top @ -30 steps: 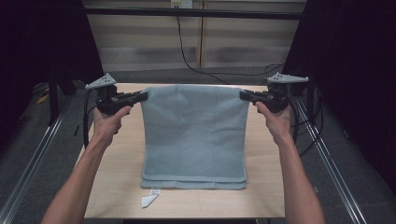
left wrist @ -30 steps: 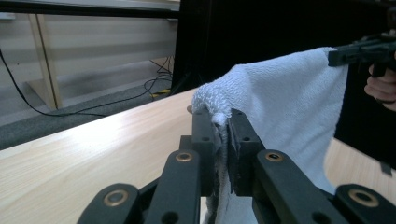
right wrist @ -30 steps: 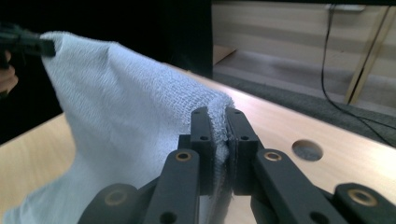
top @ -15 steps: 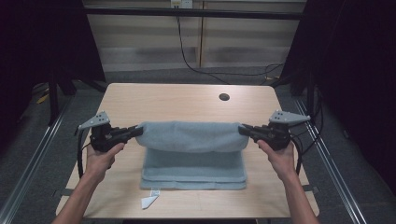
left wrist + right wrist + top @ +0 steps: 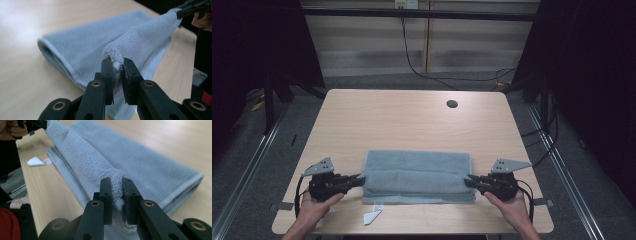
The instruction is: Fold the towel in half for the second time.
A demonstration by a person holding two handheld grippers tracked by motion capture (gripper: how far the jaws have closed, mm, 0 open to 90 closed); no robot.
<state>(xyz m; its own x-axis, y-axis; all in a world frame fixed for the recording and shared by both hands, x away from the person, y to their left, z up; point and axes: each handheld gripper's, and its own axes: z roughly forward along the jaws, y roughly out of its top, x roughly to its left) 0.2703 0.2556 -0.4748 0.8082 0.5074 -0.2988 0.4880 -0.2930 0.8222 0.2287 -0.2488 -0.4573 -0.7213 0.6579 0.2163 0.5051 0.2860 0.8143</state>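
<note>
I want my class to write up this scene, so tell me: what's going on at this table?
A person is folding a grey towel on a wooden table. The left hand-held gripper and the right hand-held gripper each pinch one end of the towel's near edge, low over the folded layers. Their jaws have just been opening slightly, with cloth between them. A white tag lies at the table's near edge.

A pale wooden bench (image 5: 412,120) with a round dark cable hole (image 5: 452,104) stands on grey floor (image 5: 257,165); black cables (image 5: 412,55) hang along the beige panelled wall (image 5: 362,35).
</note>
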